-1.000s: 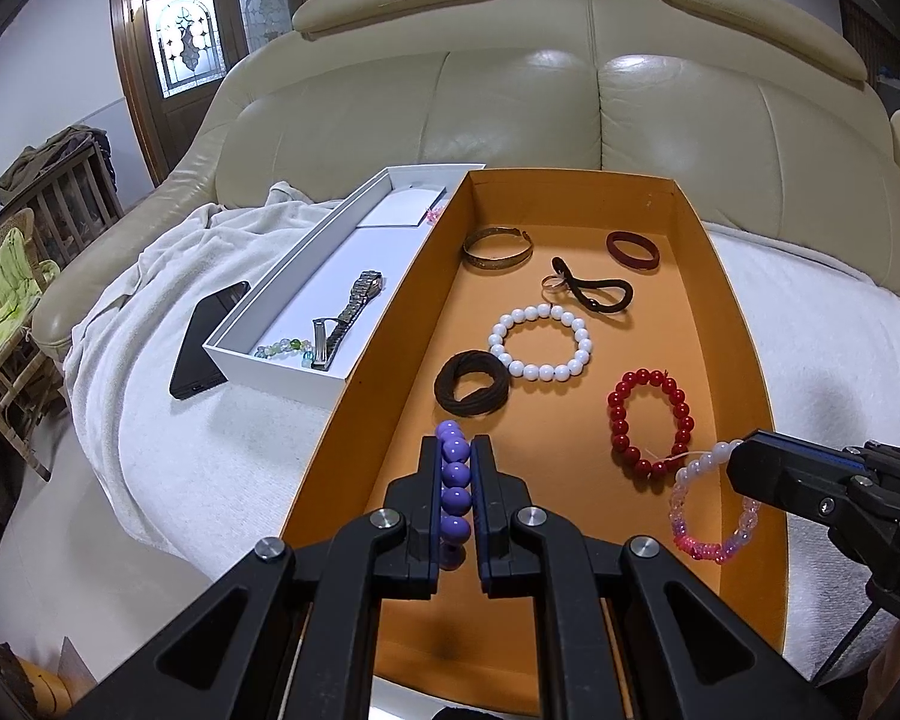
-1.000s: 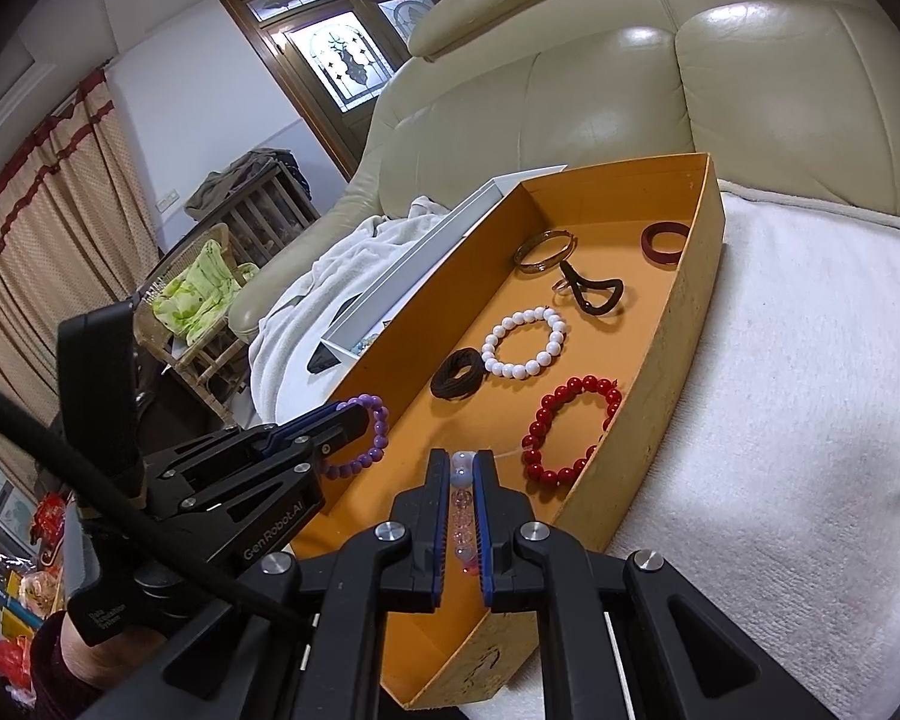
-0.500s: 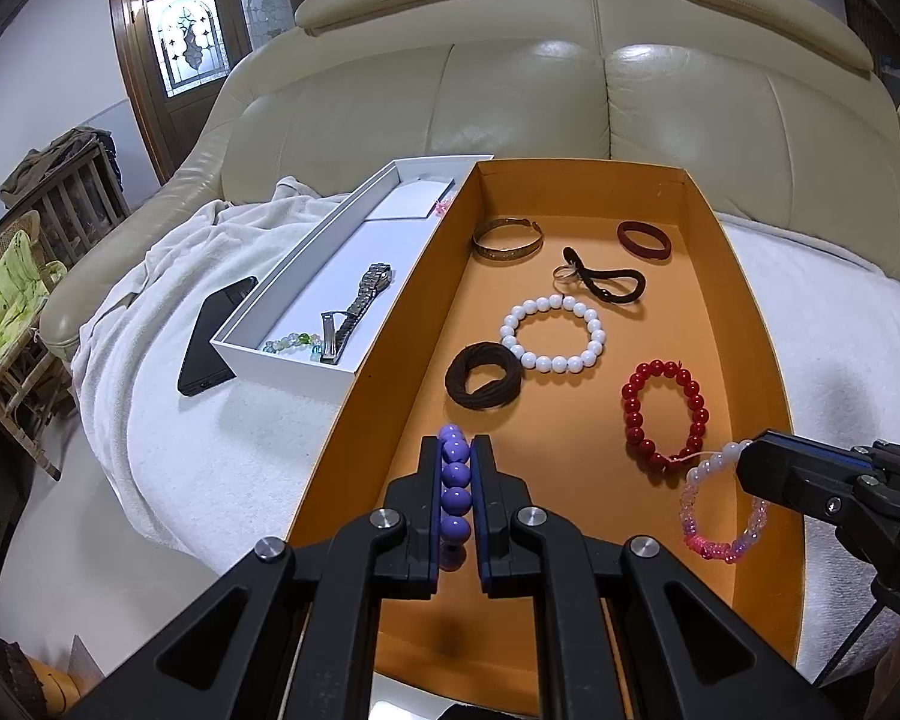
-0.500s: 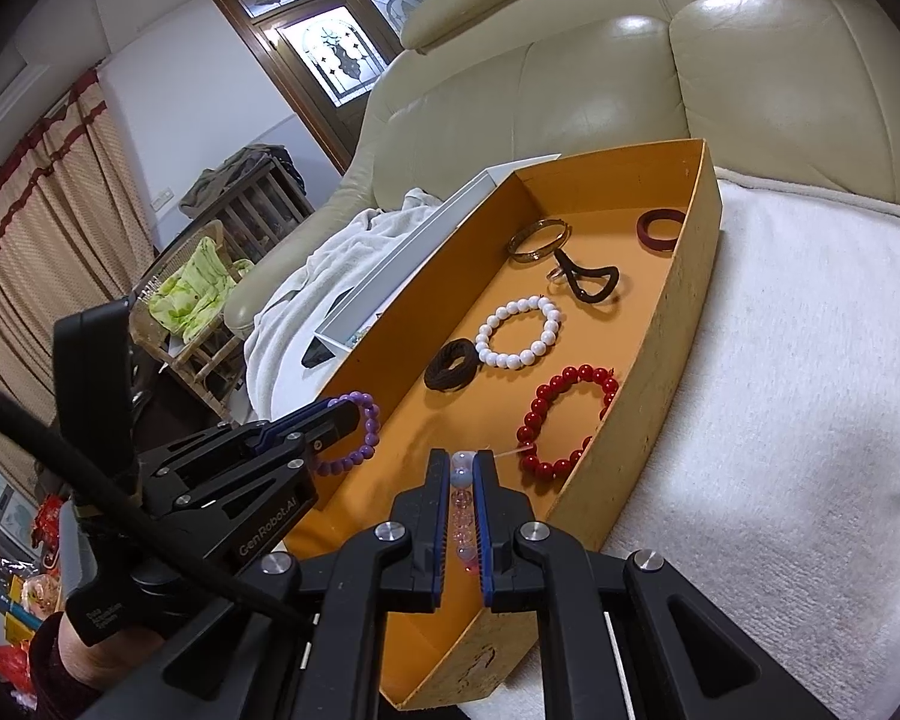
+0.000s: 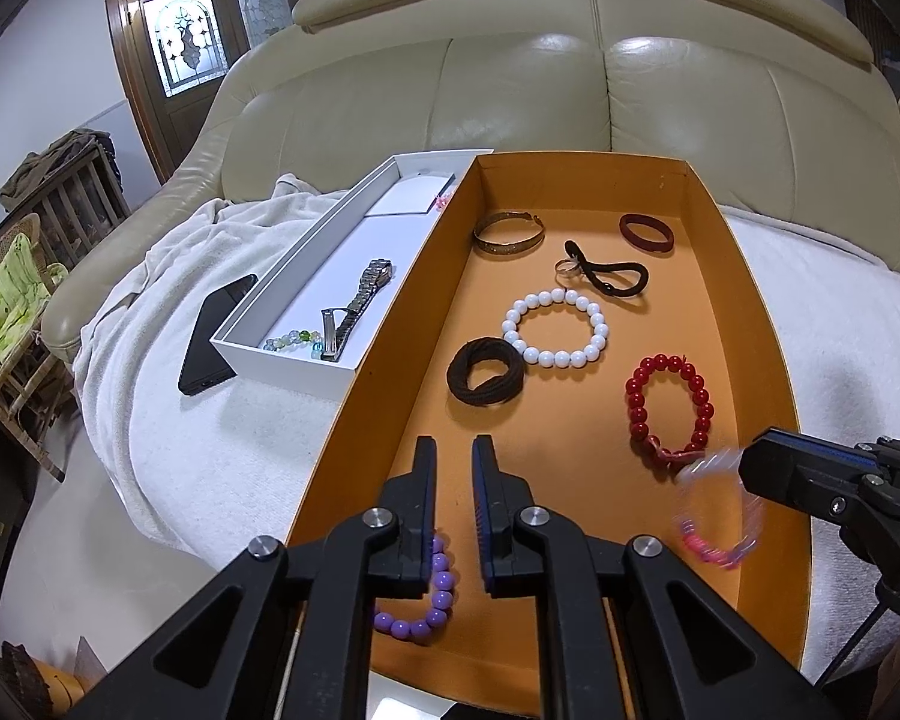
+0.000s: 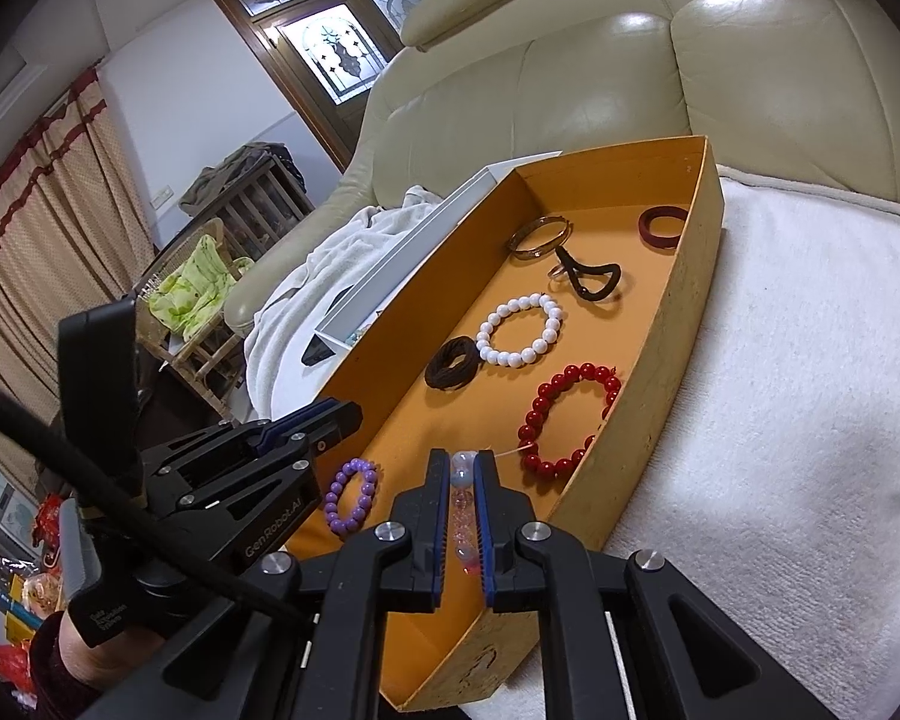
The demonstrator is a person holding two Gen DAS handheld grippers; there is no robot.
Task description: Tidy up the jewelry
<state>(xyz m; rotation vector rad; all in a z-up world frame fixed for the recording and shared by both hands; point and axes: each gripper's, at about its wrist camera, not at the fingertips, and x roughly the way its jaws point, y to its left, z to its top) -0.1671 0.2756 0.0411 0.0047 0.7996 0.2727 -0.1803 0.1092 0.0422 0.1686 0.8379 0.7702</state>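
Left wrist view looks down into the orange box, which sits on a white towel spread over a cream sofa. The left tool hangs above the box's near end with its jaws apart and nothing between them; the purple bead bracelet lies flat on the box floor beneath it, partly hidden by the left jaw. At the near right side of the box the right tool has its jaws closed on the pink and clear bead bracelet, which hangs blurred just above the box floor, close to the box's right wall. Just beyond it on the box floor lies the red bead bracelet, with the white bead bracelet toward the middle of the box and the dark brown cord coil touching its near left edge. Toward the far end of the box lie a black loop with a small ring, a metal bangle and a dark red band. Against the box's left wall stands a white box holding a metal watch and a string of pale green beads. A black phone lies on the towel just left of the white box.
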